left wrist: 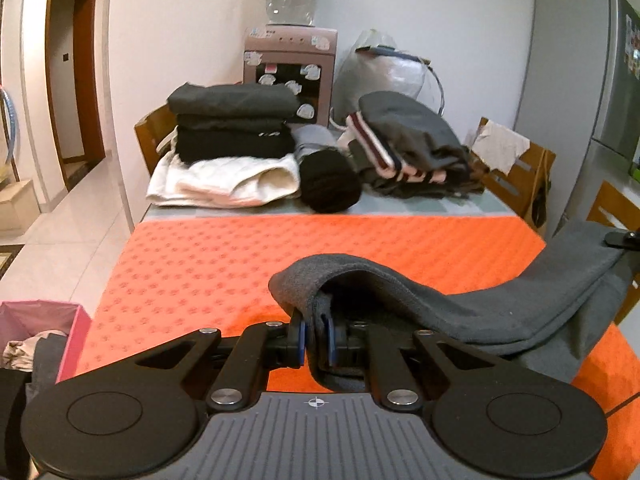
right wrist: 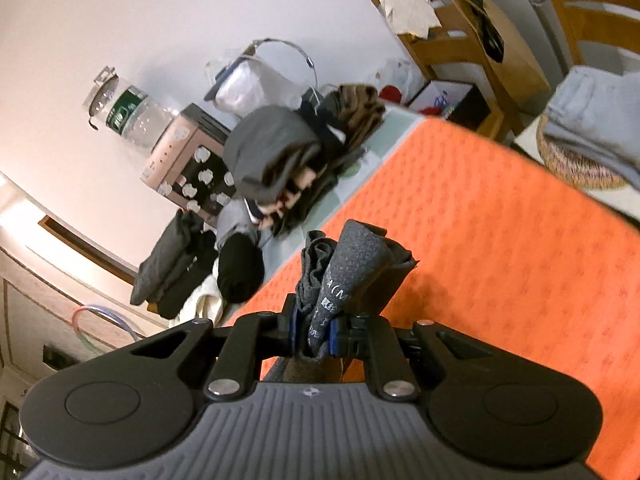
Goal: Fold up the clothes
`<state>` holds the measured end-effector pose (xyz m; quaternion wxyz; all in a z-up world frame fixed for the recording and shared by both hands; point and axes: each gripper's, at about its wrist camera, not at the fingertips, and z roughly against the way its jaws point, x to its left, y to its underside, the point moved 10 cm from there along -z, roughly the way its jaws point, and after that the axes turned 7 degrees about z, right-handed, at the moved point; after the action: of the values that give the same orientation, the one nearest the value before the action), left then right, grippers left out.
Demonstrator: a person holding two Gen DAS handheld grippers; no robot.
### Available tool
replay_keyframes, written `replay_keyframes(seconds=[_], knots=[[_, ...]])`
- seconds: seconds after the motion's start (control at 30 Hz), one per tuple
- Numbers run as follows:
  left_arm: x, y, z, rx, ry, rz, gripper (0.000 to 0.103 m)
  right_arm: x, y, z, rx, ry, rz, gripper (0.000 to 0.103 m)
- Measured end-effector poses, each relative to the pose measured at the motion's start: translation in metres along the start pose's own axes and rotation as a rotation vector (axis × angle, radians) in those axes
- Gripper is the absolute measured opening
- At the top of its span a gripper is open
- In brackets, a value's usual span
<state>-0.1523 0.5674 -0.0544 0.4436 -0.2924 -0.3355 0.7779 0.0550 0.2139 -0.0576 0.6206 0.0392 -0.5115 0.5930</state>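
A dark grey garment (left wrist: 460,308) hangs between both grippers above the orange mat (left wrist: 224,264). My left gripper (left wrist: 316,340) is shut on one bunched end of it, with cloth folded over the blue pads. The cloth sags to the right and rises to the right gripper's black tip (left wrist: 624,238) at the frame edge. In the right wrist view my right gripper (right wrist: 314,330) is shut on the other end of the grey garment (right wrist: 352,272), where a printed label shows. That view is strongly tilted over the orange mat (right wrist: 500,264).
At the table's far side lie a stack of folded dark clothes (left wrist: 232,120) on white cloth (left wrist: 224,184), a black roll (left wrist: 330,186) and a grey striped pile (left wrist: 408,140). A water dispenser (left wrist: 290,60), wooden chairs (left wrist: 516,176) and a pink bin (left wrist: 44,336) surround the table.
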Motion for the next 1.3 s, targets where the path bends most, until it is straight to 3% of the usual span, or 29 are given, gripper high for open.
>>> replay_keyframes(seconds=[0.27,0.47,0.57,0.67,0.77,1.0,1.17,1.3], knots=[[0.05,0.025,-0.001,0.073,0.034,-0.021,0.013,0.011,0.065,-0.015,0.03,0.076,0.008,0.016],[0.063,0.051,-0.003,0.14,0.104,-0.06,0.014,0.001,0.087,-0.013,0.006,0.168,0.035,0.02],[0.067,0.065,-0.003,0.175,0.138,-0.1,0.021,-0.011,0.091,-0.011,0.004,0.266,0.059,0.026],[0.075,0.075,0.004,0.201,0.171,-0.116,0.025,-0.021,0.091,0.0,0.001,0.426,0.131,0.035],[0.088,0.076,0.015,0.212,0.203,-0.09,0.03,-0.017,0.085,0.015,-0.028,0.482,0.206,0.039],[0.112,0.041,0.015,0.146,0.252,0.067,0.028,0.029,0.082,0.017,-0.024,0.42,0.378,0.039],[0.104,0.034,-0.009,0.137,0.249,0.051,0.027,0.057,0.103,-0.01,0.03,0.354,0.484,0.039],[0.092,0.044,-0.025,0.156,0.256,-0.001,0.026,0.057,0.131,-0.041,0.114,0.36,0.556,0.039]])
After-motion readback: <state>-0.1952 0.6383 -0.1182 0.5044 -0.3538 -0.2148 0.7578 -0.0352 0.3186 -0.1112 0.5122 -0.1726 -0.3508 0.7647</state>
